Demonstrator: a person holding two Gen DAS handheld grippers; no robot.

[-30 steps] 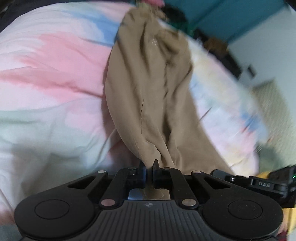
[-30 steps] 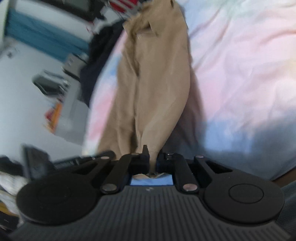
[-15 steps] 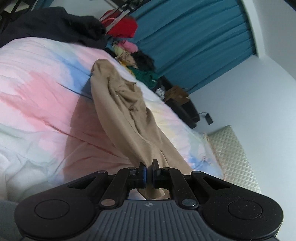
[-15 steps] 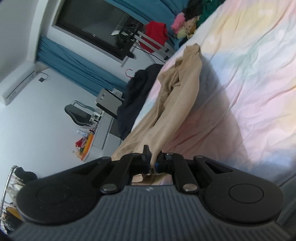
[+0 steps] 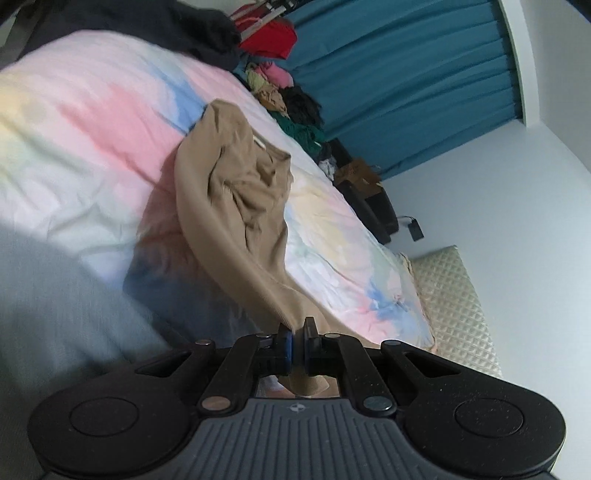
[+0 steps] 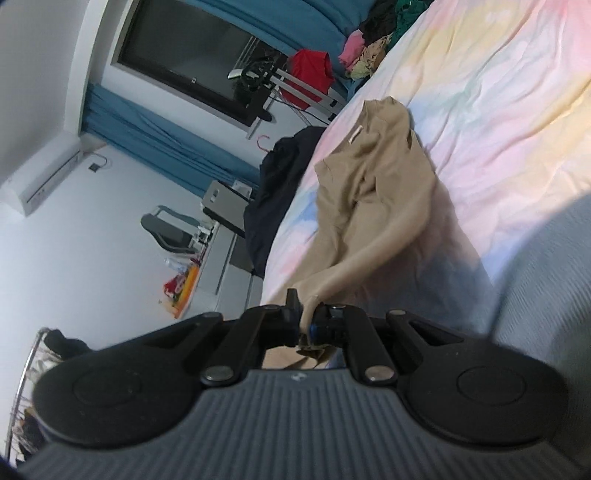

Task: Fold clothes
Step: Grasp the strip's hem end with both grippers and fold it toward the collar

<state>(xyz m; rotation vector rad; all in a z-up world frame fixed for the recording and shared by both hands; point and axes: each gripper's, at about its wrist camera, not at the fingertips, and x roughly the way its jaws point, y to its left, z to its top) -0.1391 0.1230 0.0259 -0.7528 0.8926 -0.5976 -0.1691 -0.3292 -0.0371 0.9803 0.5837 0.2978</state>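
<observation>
A tan garment (image 5: 236, 206) stretches from the pastel bedspread (image 5: 85, 122) up to my left gripper (image 5: 295, 334), which is shut on one of its edges. In the right wrist view the same tan garment (image 6: 373, 206) runs from the bedspread (image 6: 498, 110) to my right gripper (image 6: 304, 317), shut on another edge. Its far end with the collar rests on the bed; the near end hangs lifted between the two grippers.
A pile of coloured clothes (image 5: 288, 103) and a dark garment (image 5: 155, 26) lie at the bed's far end by teal curtains (image 5: 406, 74). A quilted cream headboard (image 5: 454, 306) stands at right. A desk (image 6: 221, 221), chair (image 6: 170, 232) and drying rack (image 6: 295, 85) flank the bed.
Both grippers have risen and pulled back with the garment still held. The views tilted up from the bedspread to the room, and the garment's far end slid nearer along the bed.
</observation>
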